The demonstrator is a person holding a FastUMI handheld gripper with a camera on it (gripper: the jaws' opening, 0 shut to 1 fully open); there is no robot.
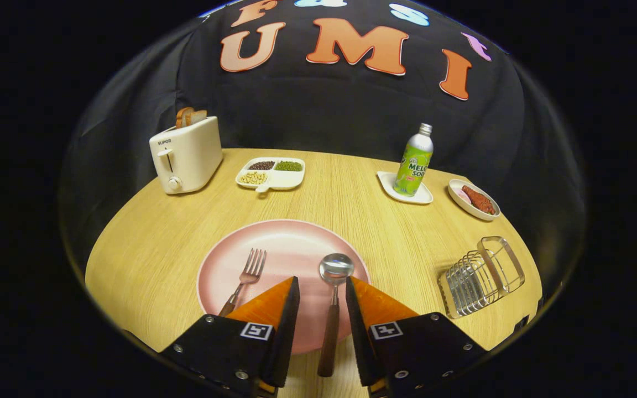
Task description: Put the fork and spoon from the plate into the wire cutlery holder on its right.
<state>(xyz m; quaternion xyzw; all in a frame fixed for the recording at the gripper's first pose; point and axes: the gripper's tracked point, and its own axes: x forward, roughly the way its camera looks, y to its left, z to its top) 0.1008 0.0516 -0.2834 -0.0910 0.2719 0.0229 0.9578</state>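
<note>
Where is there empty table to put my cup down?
Bare wood lies between the pink plate and the bean tray, and between the plate and the wire holder. The back right is crowded: soda bottle, snack dish. The open tongs straddle the spoon, beside the fork.

A white toaster (186, 155) with bread slices (189, 116) in its slots stands at the far left of the wooden worktop (147, 243). Beside it lies a divided tray (270, 173) of beans. Farther right, a green bottle (414, 161) stands upright on a white coaster (404, 189), near a small dish (473, 200) holding reddish food.
</note>
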